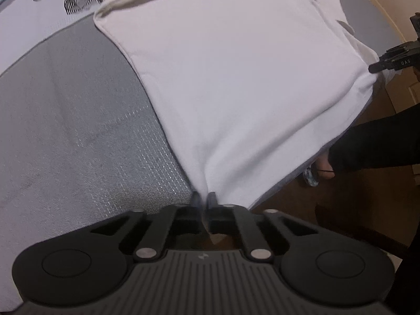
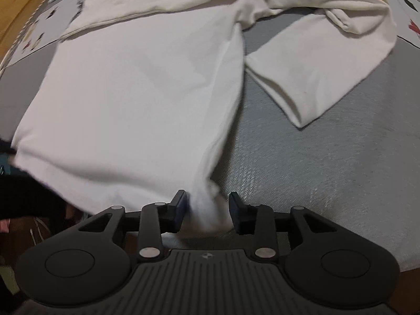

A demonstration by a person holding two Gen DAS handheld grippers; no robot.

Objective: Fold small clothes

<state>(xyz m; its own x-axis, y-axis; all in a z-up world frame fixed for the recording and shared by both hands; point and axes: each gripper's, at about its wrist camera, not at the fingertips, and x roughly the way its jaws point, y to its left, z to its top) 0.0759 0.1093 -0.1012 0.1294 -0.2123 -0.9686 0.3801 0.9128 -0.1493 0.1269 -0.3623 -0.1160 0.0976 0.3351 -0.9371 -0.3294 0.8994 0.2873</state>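
Spread flat, a grey woven mat (image 2: 328, 162) covers the surface beyond both sets of fingers, with a pale printed cloth (image 1: 31, 21) lying past its far edge. On the mat lies a white long-sleeved top (image 2: 136, 99), its body reaching away from the fingers and its hem nearest them. One sleeve (image 2: 323, 60) bends back on itself, ahead and to the right of the right-hand fingers.

The left gripper (image 1: 204, 199) has its fingers pressed together, pinching one hem corner of the top; the fabric fans out from that pinch. The right gripper (image 2: 207, 207) has its fingers spread partway. A bunched corner of the hem sits in the gap between them, close to the left finger (image 2: 178, 210) and clear of the right one.

Beyond the top's right edge, in the left wrist view, a dark sleeve (image 1: 380, 141) hangs over a wooden floor (image 1: 302, 197).
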